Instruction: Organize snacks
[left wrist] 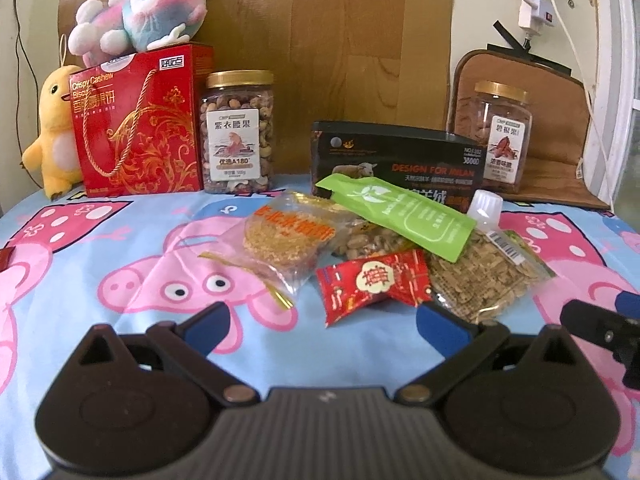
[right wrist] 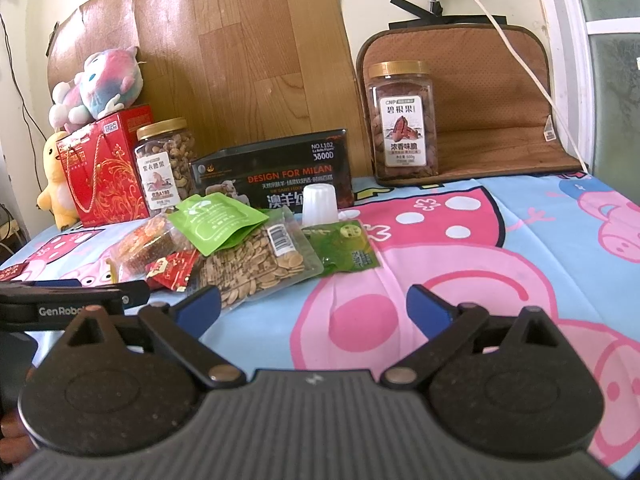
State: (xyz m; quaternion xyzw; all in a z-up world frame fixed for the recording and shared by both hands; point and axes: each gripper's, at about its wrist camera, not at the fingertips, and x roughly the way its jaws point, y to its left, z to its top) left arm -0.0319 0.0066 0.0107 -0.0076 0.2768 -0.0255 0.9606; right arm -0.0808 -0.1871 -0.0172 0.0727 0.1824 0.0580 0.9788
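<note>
A heap of snack packets lies mid-table: a red packet [left wrist: 374,286], a clear bag of seeds [left wrist: 480,276], a light green pouch [left wrist: 404,210], a clear bag with a round golden cake [left wrist: 286,240], and a white jelly cup [left wrist: 485,205]. The right wrist view also shows the seeds bag [right wrist: 256,264], a dark green packet [right wrist: 346,246] and the cup [right wrist: 319,204]. My left gripper [left wrist: 322,326] is open and empty, just short of the red packet. My right gripper [right wrist: 314,306] is open and empty over the cloth, right of the heap.
At the back stand a red gift box [left wrist: 140,124] with plush toys, a cashew jar [left wrist: 238,132], a black box [left wrist: 400,156] and a pecan jar [right wrist: 404,120] on a brown mat. A pig-print cloth [right wrist: 480,240] covers the table.
</note>
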